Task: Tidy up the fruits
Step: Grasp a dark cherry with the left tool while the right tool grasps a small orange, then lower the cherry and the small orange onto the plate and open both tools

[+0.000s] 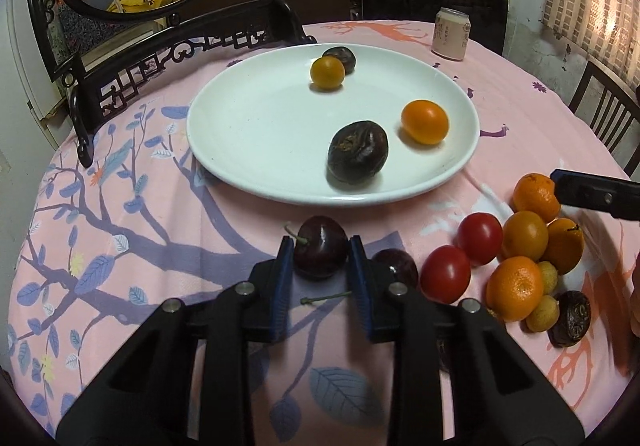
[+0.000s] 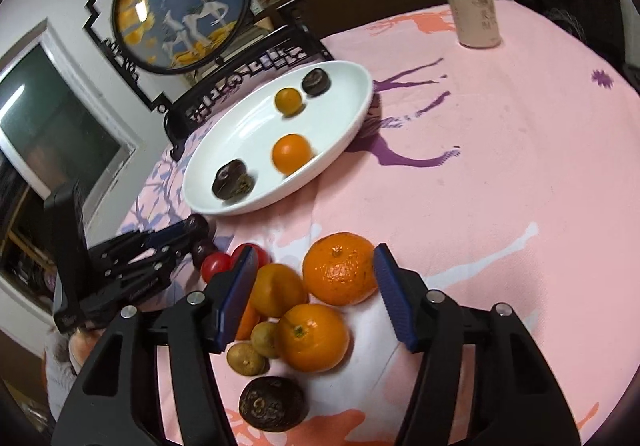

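The left gripper [image 1: 320, 258] is clenched on a dark cherry [image 1: 320, 251] at the near edge of a pink tablecloth [image 1: 160, 230], its blue pads pressing the fruit's two sides while the short stem [image 1: 295, 236] pokes up and to the left. The white plate [image 1: 248, 134] lies straight ahead of the claw, just beyond the cherry, already carrying two small oranges and two dark, wrinkled fruits; its near-left portion is bare, which looks the easiest landing spot. The way forward is open cloth, with only the plate's low rim to clear, so a slight lift should suffice. A second dark cherry [image 1: 394, 264] sits just to the right of the claw, touching or nearly touching the right pad, and may be nudged as the grip rises. Further right, the right gripper [image 2: 316, 278] hangs with jaws apart around a mandarin [image 2: 340, 268] at the top of a heap of oranges, tomatoes and small brown fruits; its pads do not yet touch the peel. A carved dark screen stand [image 1: 132, 74] borders the plate's far left, and a pale can [image 1: 450, 33] stands well beyond.
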Demonstrator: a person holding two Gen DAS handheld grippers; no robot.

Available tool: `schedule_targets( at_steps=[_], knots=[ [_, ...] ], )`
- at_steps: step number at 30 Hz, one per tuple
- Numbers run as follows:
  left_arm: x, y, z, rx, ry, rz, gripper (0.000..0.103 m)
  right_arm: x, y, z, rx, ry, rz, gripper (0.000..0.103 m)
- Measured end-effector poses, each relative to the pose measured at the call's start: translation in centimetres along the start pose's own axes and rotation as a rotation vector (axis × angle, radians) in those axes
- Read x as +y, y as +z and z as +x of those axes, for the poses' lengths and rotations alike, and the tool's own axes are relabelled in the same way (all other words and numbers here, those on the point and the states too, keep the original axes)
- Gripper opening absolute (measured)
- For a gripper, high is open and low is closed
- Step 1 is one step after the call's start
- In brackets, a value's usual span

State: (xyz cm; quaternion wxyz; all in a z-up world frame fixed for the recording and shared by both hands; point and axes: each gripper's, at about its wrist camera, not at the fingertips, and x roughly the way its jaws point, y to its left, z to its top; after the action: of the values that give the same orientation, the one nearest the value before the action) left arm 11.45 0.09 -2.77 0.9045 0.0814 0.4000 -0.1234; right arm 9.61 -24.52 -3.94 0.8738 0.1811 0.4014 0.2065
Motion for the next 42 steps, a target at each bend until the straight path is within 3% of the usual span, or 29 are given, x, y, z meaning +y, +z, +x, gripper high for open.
schedule_targets(
  at_steps=[4, 7, 16, 22, 30, 32, 33, 34, 42],
  knots=[
    [-0.1, -0.1, -0.1, -0.003, 0.003, 0.0, 0.028, -0.5, -0.1, 1.1, 0.031, -0.067, 0.0, 0.061],
    [-0.1, -0.1, -0.1, 0.001, 0.008, -0.001, 0.028, -0.7, -0.4, 1.8, 0.05, -0.083, -0.007, 0.046],
    [0.4, 0.0, -3.3, -0.083, 0.01, -0.032, 0.028, -0.4, -0.3, 0.0, -0.014, -0.035, 0.011, 0.046],
    [1.2, 2.9, -4.0, -0.116, 0.013, -0.054, 0.028, 1.7, 2.7, -0.5, -0.07, 0.004, -0.012, 0.046],
    [3.9, 8.0, -0.1, -0.082, 0.022, -0.144, 0.029, 4.8, 8.0, 4.1, -0.052, -0.001, -0.075, 0.046],
    [4.3, 8.2, 1.0, -0.072, 0.027, -0.167, 0.041, 4.8, 8.7, 5.4, -0.04, -0.013, -0.072, 0.048],
    [4.4, 8.2, 1.6, -0.065, 0.032, -0.175, 0.059, 4.5, 9.0, 5.9, -0.033, -0.008, -0.058, 0.053],
    [4.4, 8.0, 2.0, -0.063, 0.04, -0.175, 0.064, 4.1, 9.0, 6.2, -0.03, 0.004, -0.044, 0.062],
    [3.6, 6.9, 2.8, -0.034, 0.038, -0.141, 0.068, 2.2, 8.8, 5.5, -0.03, 0.018, -0.002, 0.063]
  ],
)
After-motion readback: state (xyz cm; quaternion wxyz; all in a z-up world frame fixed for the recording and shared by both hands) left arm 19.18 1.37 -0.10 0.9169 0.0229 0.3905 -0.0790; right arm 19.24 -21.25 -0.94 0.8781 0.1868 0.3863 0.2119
